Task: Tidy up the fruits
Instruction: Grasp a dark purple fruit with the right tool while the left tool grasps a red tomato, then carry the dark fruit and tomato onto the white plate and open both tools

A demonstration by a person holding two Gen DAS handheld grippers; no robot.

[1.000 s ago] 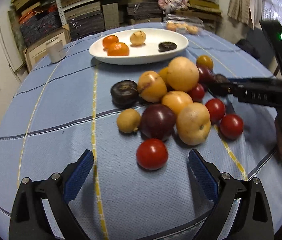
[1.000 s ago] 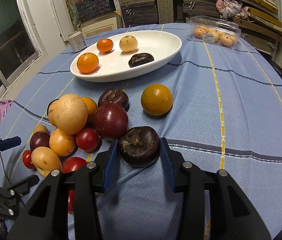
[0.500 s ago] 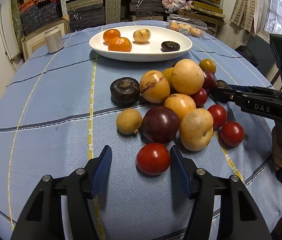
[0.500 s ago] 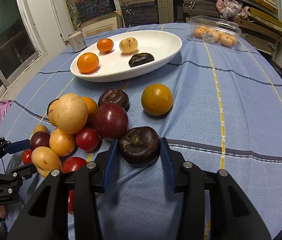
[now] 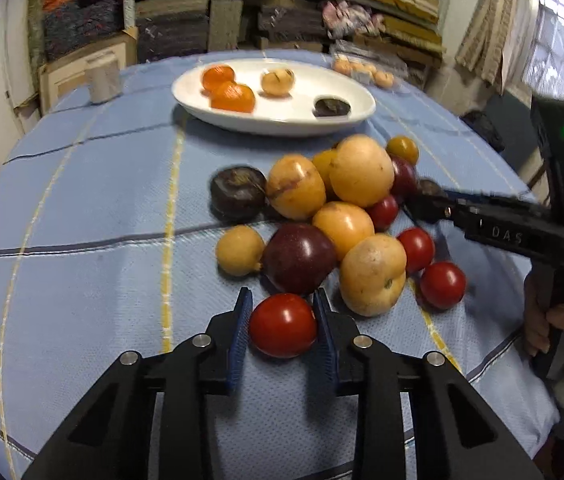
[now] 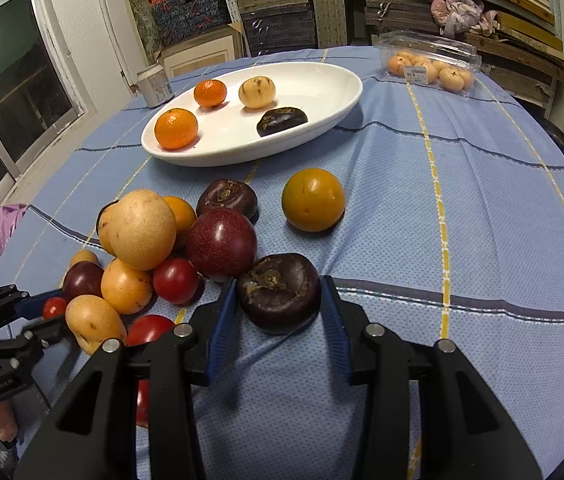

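Observation:
Blue pads of my left gripper [image 5: 282, 295] are closing on a red tomato [image 5: 283, 326] and touch both its sides at the near edge of the fruit pile [image 5: 333, 216]. From the right wrist view, the left gripper [image 6: 40, 312] shows at the far left with that tomato [image 6: 54, 307]. My right gripper [image 6: 278, 282] is shut on a dark purple-brown fruit [image 6: 278, 292] resting on the blue cloth; its tips [image 5: 427, 200] reach into the pile from the right. Behind stands a white oval plate [image 6: 242, 158] with two oranges, a pale fruit and a dark piece.
A yellow-orange fruit [image 6: 313, 199] lies alone between pile and plate. A clear box of pale fruits [image 6: 429, 66] and a small can [image 6: 155, 84] stand at the back. Shelves rise behind the round table. A person's hand [image 5: 537, 320] holds the right gripper's grip.
The left jaws have come in from wide open onto the red tomato, and the left gripper has rolled slightly. The right gripper and its dark fruit have stayed put.

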